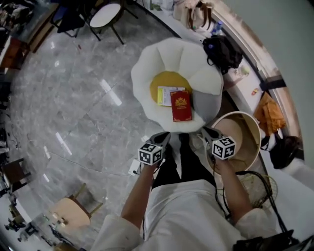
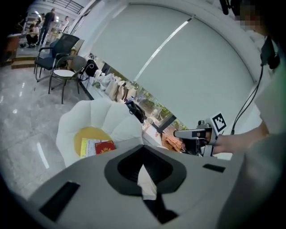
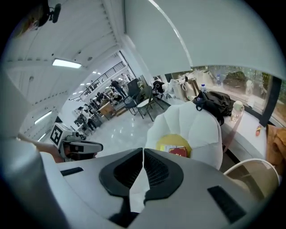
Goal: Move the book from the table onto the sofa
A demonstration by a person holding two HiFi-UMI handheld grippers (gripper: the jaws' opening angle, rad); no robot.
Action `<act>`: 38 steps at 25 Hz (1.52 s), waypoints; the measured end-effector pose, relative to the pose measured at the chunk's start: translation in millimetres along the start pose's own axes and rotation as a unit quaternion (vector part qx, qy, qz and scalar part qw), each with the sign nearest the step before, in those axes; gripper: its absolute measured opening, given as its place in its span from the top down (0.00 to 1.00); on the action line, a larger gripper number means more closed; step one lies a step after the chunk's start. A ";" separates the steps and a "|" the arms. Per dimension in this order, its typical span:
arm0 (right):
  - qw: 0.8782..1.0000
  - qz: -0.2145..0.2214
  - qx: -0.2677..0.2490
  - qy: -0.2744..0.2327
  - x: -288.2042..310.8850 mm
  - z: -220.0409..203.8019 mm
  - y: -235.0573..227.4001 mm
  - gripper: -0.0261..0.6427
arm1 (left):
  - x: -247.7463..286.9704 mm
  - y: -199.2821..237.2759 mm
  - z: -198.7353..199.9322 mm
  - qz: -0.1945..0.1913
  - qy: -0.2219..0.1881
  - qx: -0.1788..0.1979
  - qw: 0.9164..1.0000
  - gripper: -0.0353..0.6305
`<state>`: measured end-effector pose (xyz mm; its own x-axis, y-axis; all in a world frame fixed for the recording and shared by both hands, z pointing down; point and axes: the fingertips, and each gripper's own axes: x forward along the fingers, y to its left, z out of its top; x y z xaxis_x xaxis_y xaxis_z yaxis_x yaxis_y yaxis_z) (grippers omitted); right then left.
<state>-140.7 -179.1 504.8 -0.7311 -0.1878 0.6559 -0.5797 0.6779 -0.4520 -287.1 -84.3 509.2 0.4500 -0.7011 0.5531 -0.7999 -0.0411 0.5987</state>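
The red book (image 1: 181,105) lies flat on the front of a white flower-shaped sofa (image 1: 147,63) with a yellow centre, partly over a yellow-and-white booklet (image 1: 166,95). The book also shows in the left gripper view (image 2: 105,146) and the right gripper view (image 3: 178,152). Both grippers are held close to the person's body, short of the sofa's near edge and apart from the book. My left gripper (image 1: 164,136) is shut with nothing between its jaws (image 2: 143,145). My right gripper (image 1: 206,130) is shut and empty too (image 3: 143,150).
A round beige rimmed table (image 1: 254,128) stands right of the sofa, beside my right gripper. A black bag (image 1: 223,51) sits on the window ledge behind the sofa. A chair with a round white seat (image 1: 105,14) stands far off. Grey marble floor (image 1: 73,98) spreads left.
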 end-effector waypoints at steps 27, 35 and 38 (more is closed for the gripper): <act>0.993 -0.007 -0.073 -0.096 -185.0 5.6 113.2 0.90 | -166.1 -126.6 5.0 -0.016 -0.056 0.131 0.990 0.94; 0.991 0.031 -0.101 -0.076 -243.0 -24.0 107.5 0.90 | -169.7 -177.0 -24.2 0.024 -0.092 0.109 0.989 0.94; 0.992 0.040 -0.097 -0.075 -259.6 -40.3 101.8 0.90 | -168.6 -196.5 -47.2 0.031 -0.094 0.096 0.990 0.94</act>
<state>4.5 -32.7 312.8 -0.8257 -0.2213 0.5190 -0.4479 0.8165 -0.3643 -187.1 75.6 325.7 0.3307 -0.8257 0.4570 -0.8925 -0.1161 0.4359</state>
